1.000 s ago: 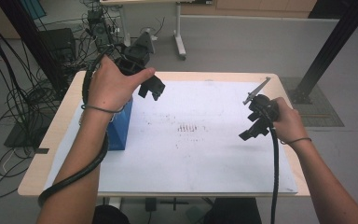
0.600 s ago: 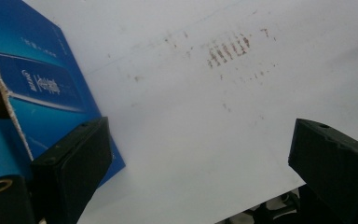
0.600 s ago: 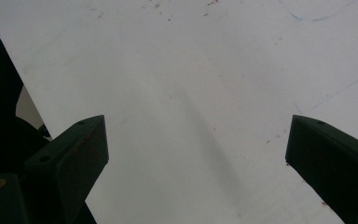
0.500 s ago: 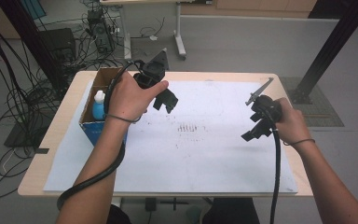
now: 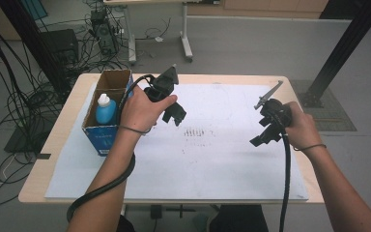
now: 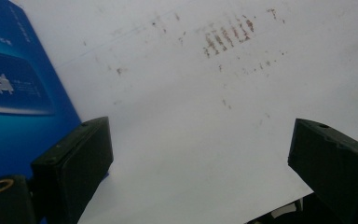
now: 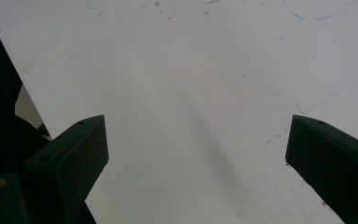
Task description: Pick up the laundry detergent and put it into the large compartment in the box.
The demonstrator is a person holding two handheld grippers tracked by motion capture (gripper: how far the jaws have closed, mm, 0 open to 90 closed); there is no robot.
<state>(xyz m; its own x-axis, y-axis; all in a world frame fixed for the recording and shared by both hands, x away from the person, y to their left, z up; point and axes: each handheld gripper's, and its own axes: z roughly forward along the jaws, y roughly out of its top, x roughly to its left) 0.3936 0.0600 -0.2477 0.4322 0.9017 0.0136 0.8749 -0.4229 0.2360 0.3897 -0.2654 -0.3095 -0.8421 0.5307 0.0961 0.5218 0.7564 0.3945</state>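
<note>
A blue cardboard box (image 5: 107, 113) stands open at the table's left, with a blue bottle with a white cap (image 5: 105, 109) upright in its near part. My left gripper (image 5: 173, 115) hangs open just right of the box, above the white sheet (image 5: 198, 159); its jaws stand wide apart with nothing between them, and the box's blue side (image 6: 14, 93) lies at the left of the left gripper view. My right gripper (image 5: 260, 137) hovers open over the sheet's right part, empty, with bare white paper (image 7: 191, 116) under it.
Brown smudge marks (image 5: 195, 132) dot the sheet's middle and appear in the left gripper view (image 6: 228, 37). The wooden table (image 5: 67, 125) has a black post (image 5: 338, 46) standing at its far right, and cables and equipment (image 5: 24, 58) crowd the floor to the left.
My left gripper has moved right, away from above the box, uncovering the bottle inside. The right gripper has hardly moved.
</note>
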